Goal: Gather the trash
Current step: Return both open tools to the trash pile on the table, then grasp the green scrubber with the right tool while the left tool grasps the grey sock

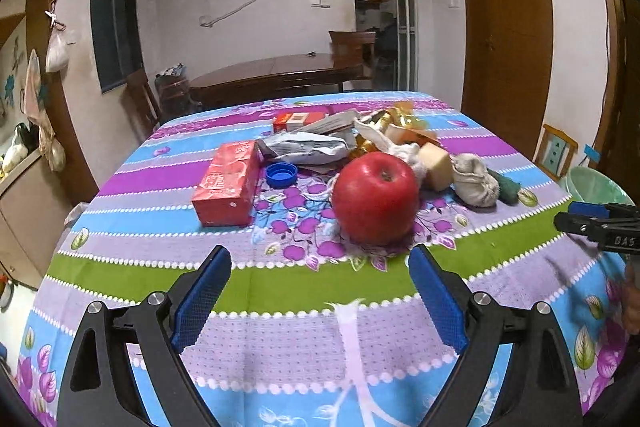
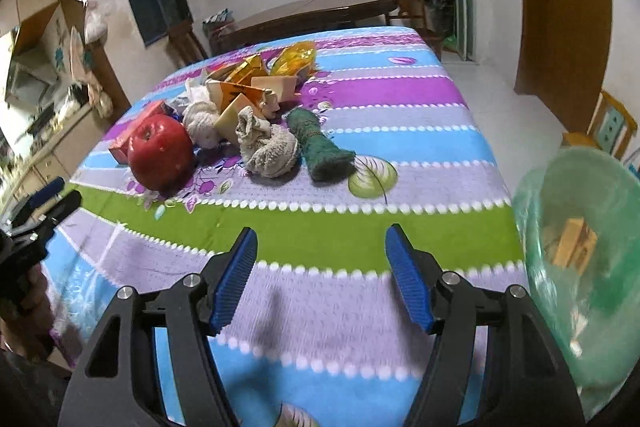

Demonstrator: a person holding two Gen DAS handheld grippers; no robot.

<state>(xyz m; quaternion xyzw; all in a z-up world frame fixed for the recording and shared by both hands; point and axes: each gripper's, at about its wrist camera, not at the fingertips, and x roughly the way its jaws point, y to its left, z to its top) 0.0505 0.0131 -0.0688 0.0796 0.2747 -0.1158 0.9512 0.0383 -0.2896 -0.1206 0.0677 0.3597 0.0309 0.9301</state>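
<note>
Your left claw (image 1: 320,291) hangs released, empty, facing the apple (image 1: 375,197); the trash heap lies just beyond on the table (image 1: 280,283): red box (image 1: 228,183), blue cap (image 1: 281,174), crumpled wrappers (image 1: 308,147). Your right claw (image 2: 320,275), also released, sits nearer the green bin (image 2: 580,267) at its right.

Even indoor light, fisheye bending, blurred edges

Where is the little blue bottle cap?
In the left wrist view, the blue bottle cap lies on the tablecloth left of the red apple, just right of the red box.
</note>
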